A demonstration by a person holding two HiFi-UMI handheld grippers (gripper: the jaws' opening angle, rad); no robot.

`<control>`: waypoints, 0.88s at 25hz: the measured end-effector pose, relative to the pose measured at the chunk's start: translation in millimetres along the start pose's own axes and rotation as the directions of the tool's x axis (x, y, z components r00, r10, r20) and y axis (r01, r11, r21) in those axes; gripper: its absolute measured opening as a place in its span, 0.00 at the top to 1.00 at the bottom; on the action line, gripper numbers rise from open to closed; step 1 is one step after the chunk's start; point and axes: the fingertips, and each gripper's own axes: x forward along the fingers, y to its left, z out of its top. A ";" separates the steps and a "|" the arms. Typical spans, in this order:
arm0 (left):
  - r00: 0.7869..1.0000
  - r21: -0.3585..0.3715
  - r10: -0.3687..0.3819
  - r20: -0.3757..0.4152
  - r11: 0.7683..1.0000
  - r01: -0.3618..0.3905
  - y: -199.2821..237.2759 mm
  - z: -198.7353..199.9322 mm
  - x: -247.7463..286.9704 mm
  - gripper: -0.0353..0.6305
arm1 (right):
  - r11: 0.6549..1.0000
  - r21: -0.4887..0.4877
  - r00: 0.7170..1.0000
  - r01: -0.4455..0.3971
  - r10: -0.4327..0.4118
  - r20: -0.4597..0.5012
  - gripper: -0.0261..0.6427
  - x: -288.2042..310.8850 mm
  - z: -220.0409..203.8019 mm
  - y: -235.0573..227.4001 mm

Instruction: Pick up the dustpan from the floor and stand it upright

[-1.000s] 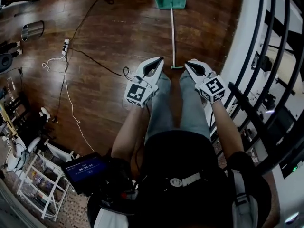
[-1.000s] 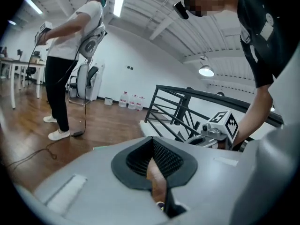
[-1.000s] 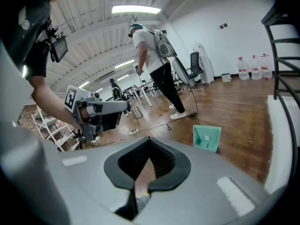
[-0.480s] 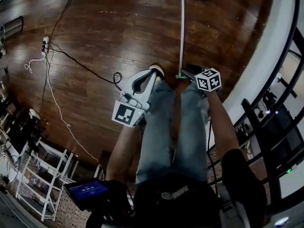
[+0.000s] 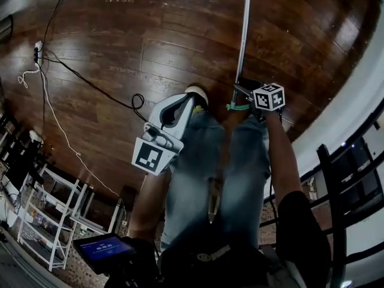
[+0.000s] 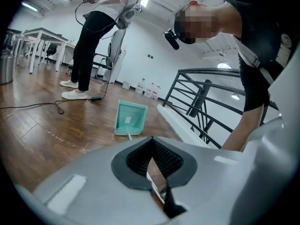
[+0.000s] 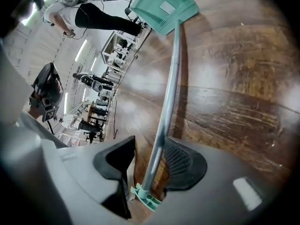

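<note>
The teal dustpan (image 6: 130,118) lies flat on the wood floor, and its long metal handle (image 5: 242,41) runs back toward the person's feet. My right gripper (image 5: 243,90) is down at the handle's teal end cap (image 7: 146,198). Its jaws have just been opening and now stand open, with the handle (image 7: 168,88) between them, close against the right pad (image 7: 180,161) and apart from the left one. My left gripper (image 5: 193,96) hovers over the person's left knee, beside the handle, with its pads (image 6: 161,156) meeting at the tips and nothing held.
Black cables (image 5: 90,83) and a power strip (image 5: 37,50) lie on the floor to the left. A white rack (image 5: 54,221) stands at the lower left. A black railing (image 5: 348,179) on a white ledge (image 5: 354,101) borders the right. Another person (image 6: 89,46) stands beyond the dustpan.
Both grippers have sunk toward the floor. The right one has rolled and opened around the handle's end. The dustpan's head has slid out of the top of the head view.
</note>
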 end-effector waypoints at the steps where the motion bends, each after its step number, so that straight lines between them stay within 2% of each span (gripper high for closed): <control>1: 1.000 0.000 -0.001 -0.003 1.000 0.001 1.4 -4.0 1.5 0.92 | 1.000 0.008 1.000 -0.010 0.010 0.004 0.66 4.7 -1.8 -1.3; 8: 1.000 -0.025 0.000 -0.007 1.000 0.000 6.1 -17.2 2.8 0.92 | 0.999 0.013 0.997 -0.051 0.051 -0.054 0.66 34.7 -20.2 -1.4; 9: 1.000 -0.025 0.001 -0.007 1.000 -0.001 7.0 -17.6 2.8 0.92 | 0.999 0.015 0.997 -0.051 0.051 -0.052 0.68 38.3 -20.0 -1.7; 10: 1.000 -0.025 0.001 -0.005 1.000 -0.001 8.2 -17.3 2.8 0.92 | 0.998 0.022 0.998 -0.051 0.052 -0.046 0.75 41.0 -18.9 -1.7; 11: 1.000 -0.026 0.003 -0.002 1.000 -0.003 9.0 -16.6 2.2 0.92 | 0.998 0.034 0.997 -0.057 0.059 -0.040 0.79 42.4 -17.9 0.0; 16: 1.000 -0.023 0.013 0.023 1.000 -0.013 5.2 4.6 -6.7 0.92 | 0.975 0.136 0.984 -0.178 0.178 0.016 0.80 23.3 -3.8 39.8; 19: 0.999 -0.040 0.007 0.053 0.999 -0.005 -13.4 38.7 -19.9 0.92 | 0.924 0.254 0.959 -0.284 0.275 0.071 0.81 -10.7 9.5 84.4; 22: 0.997 -0.052 -0.004 0.079 0.999 0.008 -35.7 78.0 -37.7 0.92 | 0.837 0.377 0.918 -0.396 0.378 0.122 0.81 -47.8 29.1 137.1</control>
